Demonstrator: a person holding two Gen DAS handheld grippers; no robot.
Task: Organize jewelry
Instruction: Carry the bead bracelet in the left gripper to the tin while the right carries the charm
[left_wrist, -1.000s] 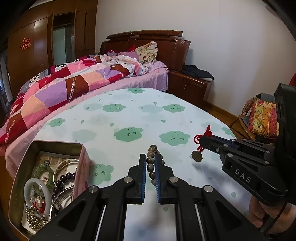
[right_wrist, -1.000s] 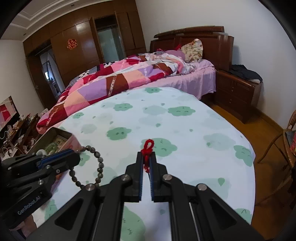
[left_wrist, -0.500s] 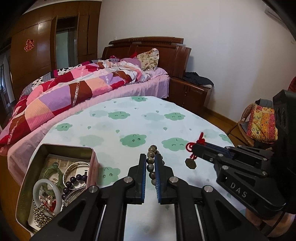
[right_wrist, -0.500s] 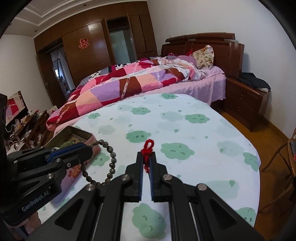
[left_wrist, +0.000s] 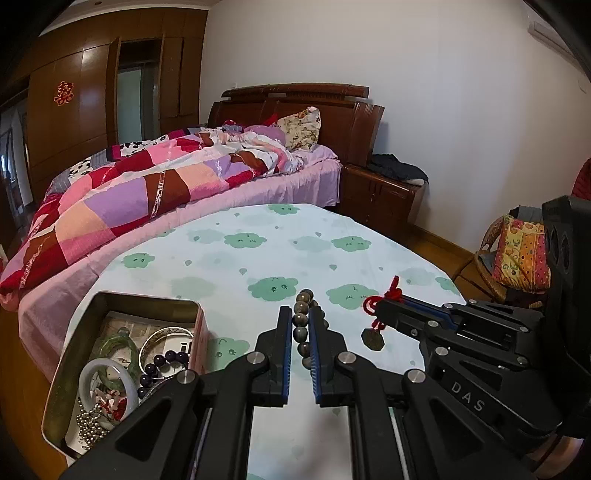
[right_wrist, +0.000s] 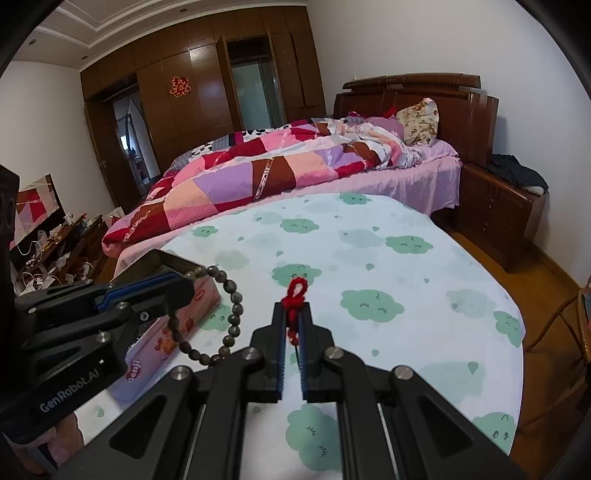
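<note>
Far left on the table (left_wrist: 258, 266), covered in a cloud-print cloth, stands an open metal tin (left_wrist: 110, 299); inside lie a white bangle (left_wrist: 88, 376), a green bangle (left_wrist: 110, 345), a silver bangle (left_wrist: 162, 334), dark purple beads (left_wrist: 166, 358) and a ball chain (left_wrist: 86, 421). Just right of the tin, the left gripper (left_wrist: 301, 325) has its jaws drawn narrow, clamped on a brown bead bracelet (left_wrist: 303, 317); beads show between the blue pads and poke out past the tips. From the right wrist view the bracelet (right_wrist: 229, 317) hangs as a loop off the left gripper (right_wrist: 173, 288), above the cloth, beside the tin's pink wall (right_wrist: 166, 339). Further right, the right gripper (left_wrist: 384, 308) is also nearly closed, pinching a red cord (left_wrist: 384, 299); a bronze coin pendant (left_wrist: 372, 339) dangles below the tips, clear of the cloth. In its own view the right gripper (right_wrist: 291, 321) shows the red cord knot (right_wrist: 295, 291) sticking up between the tips. The two grippers sit near each other, apart. A bed with a patchwork quilt (left_wrist: 129, 199) lies behind.
</note>
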